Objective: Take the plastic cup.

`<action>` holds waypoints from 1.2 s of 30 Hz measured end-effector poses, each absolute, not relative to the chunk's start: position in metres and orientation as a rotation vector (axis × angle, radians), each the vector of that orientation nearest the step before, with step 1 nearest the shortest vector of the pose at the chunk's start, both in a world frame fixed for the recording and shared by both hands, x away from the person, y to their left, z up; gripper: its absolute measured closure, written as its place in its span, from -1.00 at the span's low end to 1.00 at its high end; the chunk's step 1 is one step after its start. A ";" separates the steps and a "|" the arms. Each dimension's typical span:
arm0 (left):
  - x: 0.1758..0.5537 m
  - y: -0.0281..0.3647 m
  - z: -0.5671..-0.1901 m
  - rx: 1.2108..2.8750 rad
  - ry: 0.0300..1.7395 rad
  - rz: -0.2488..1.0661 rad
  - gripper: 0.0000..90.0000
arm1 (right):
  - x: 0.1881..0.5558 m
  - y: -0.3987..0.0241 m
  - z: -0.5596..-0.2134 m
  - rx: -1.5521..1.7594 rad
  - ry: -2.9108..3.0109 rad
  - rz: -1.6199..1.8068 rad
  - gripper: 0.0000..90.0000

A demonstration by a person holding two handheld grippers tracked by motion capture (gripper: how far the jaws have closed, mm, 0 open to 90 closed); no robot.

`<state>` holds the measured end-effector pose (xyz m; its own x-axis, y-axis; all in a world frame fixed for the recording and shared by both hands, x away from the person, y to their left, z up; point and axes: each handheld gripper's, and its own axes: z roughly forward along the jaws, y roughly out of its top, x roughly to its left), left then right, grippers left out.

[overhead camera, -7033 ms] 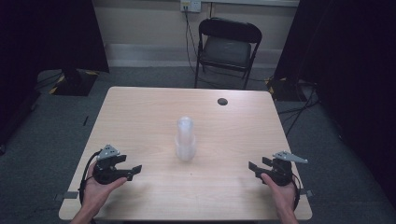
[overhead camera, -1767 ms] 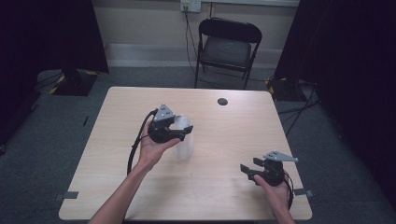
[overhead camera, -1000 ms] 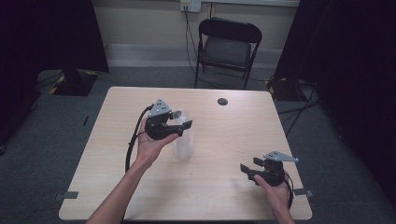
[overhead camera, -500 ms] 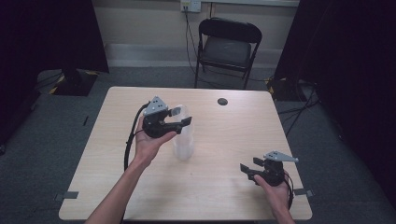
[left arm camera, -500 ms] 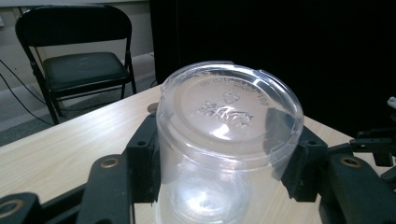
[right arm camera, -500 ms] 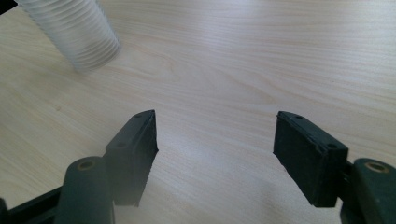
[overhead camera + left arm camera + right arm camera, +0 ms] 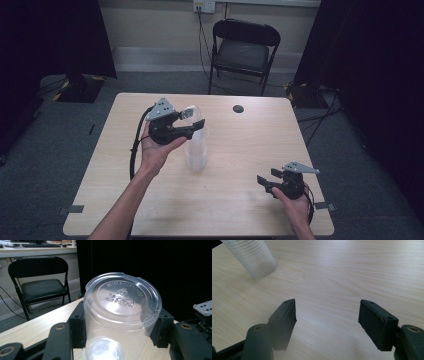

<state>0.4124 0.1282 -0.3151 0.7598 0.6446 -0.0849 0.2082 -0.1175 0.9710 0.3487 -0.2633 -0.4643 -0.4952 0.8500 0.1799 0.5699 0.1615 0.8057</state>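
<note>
A stack of clear plastic cups (image 7: 196, 150) stands upside down mid-table, and its ribbed rims (image 7: 252, 257) show at the upper left of the right gripper view. My left gripper (image 7: 196, 125) is shut on the top cup (image 7: 192, 114), raised a little off the stack. Its jaws have just been closing, with that cup between them. In the left gripper view both pads press the cup's wall (image 7: 120, 312), its embossed base faces the camera, and the base of the cup beneath (image 7: 103, 350) shows through it. My right gripper (image 7: 264, 182) rests open and empty near the front right of the table (image 7: 327, 322).
The wooden table (image 7: 240, 145) carries a small black disc (image 7: 238, 108) near its far edge. A black folding chair (image 7: 244, 50) stands behind the table, also in the left gripper view (image 7: 37, 287). Dark curtains hang on both sides.
My left hand came from the table's front left to the stack and took the top cup. Over the last second it has risen slightly with the cup. The right gripper stayed put.
</note>
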 end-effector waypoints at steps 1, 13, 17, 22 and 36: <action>0.412 0.129 -0.314 1.674 0.679 0.422 -0.04 | 0.349 -0.263 -0.464 1.362 2.128 1.254 -0.32; 0.408 0.142 -0.306 1.642 0.675 0.420 -0.03 | 0.348 -0.263 -0.464 1.363 2.128 1.255 -0.32; 0.404 0.147 -0.305 1.650 0.671 0.445 -0.03 | 0.348 -0.263 -0.464 1.362 2.129 1.254 -0.32; 0.401 0.157 -0.304 1.636 0.685 0.440 -0.03 | 0.348 -0.262 -0.464 1.360 2.129 1.253 -0.32; 0.389 0.183 -0.309 1.629 0.734 0.436 -0.03 | 0.345 -0.257 -0.462 1.329 2.131 1.257 -0.32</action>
<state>0.3888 0.1833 -0.3088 0.7273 0.6758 -0.1194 0.2186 -0.0632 0.9738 0.3452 -0.2575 -0.4615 -0.5098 0.8445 0.1642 0.5522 0.1748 0.8152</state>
